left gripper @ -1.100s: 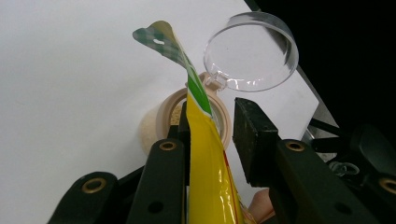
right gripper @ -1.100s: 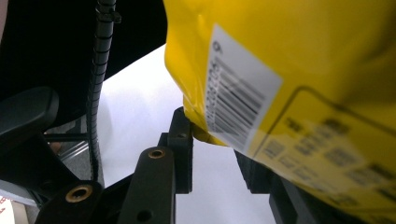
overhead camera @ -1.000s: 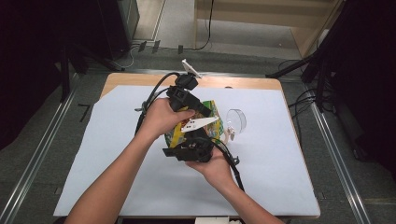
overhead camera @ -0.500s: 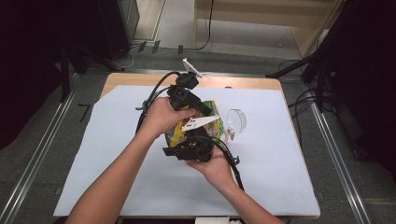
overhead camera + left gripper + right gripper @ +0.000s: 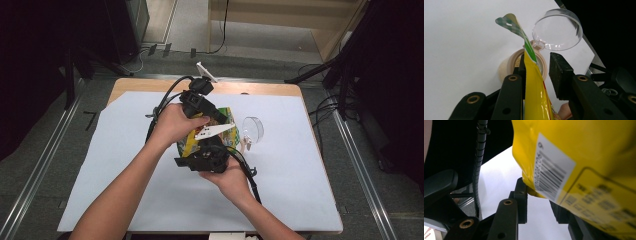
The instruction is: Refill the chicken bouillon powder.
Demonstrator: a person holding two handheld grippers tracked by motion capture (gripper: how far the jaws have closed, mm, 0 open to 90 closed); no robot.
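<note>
Holding a glossy yellow pouch (image 5: 210,137) above the white sheet (image 5: 125,165) at mid-table, both grippers. Left gripper (image 5: 537,68): black blocky jaws part-open, flat pouch edge against one pad, grip not discernible. Right gripper (image 5: 537,202): pouch corner between jaws, barcode label facing out, pinch unclear. Beyond, round beige jar (image 5: 510,66), clear hinged lid (image 5: 557,30) upright.

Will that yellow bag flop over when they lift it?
Probably floppy: the yellow bag's thin top strip curls over above the left gripper. Its glossy film may be slippery. It looks light, bulging softly by the right gripper.
</note>
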